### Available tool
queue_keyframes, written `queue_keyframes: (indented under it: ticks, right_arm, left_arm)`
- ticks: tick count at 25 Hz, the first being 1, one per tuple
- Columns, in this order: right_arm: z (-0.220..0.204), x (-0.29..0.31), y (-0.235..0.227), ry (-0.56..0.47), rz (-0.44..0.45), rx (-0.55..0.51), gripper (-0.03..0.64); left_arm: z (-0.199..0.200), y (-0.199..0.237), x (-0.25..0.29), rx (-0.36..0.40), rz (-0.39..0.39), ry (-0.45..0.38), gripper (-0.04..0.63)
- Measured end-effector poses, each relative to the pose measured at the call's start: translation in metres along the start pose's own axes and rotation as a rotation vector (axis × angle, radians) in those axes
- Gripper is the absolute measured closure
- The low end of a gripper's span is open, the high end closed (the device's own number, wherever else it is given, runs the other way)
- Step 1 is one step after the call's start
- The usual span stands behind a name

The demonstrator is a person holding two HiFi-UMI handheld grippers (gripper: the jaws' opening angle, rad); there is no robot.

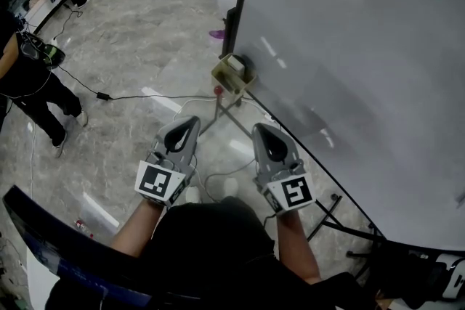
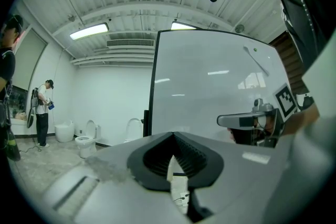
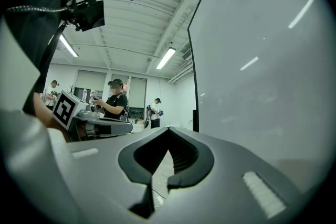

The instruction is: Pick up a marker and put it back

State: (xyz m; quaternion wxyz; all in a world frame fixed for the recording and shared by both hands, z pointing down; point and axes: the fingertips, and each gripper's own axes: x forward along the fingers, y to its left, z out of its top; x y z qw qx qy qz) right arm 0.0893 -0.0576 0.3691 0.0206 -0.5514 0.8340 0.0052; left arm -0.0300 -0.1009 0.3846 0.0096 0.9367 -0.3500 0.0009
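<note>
Head view: left gripper (image 1: 190, 121) and right gripper (image 1: 263, 130) are held level, side by side at lower centre, just left of the whiteboard (image 1: 349, 47). Both jaw pairs are seen closed tip to tip, and nothing is held. The same is read in the left gripper view and the right gripper view, where only floor shows through the gap behind the tips

No marker can be made out as such. It is judged to sit in the small tray (image 1: 231, 76) fixed at the board's left edge, centre of frame, above both grippers and apart from them. A pale block (image 1: 236, 64) is seen in the tray, and a small red item (image 1: 218, 91) just below it; whether that is a marker end cannot be told

Handling, as judged:
- a light, stiff, smooth plastic barrel is expected, round, so rolling and slipping are likely
- jaws must be opened first, then closed across mid-barrel, clear of the cap
- only a modest squeeze is needed, and crushing is unlikely
- the tray wall may be fouled, so one exposed end may have to be taken instead
</note>
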Motion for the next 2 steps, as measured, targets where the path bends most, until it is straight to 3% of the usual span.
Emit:
queue_keyframes:
  ticks: [2]
  right_arm:
    - [-0.0019, -0.0005, 0.0, 0.005, -0.001, 0.004, 0.607]
  left_arm:
    - [-0.0019, -0.0003, -0.0007, 0.002, 0.001, 0.003, 0.592]
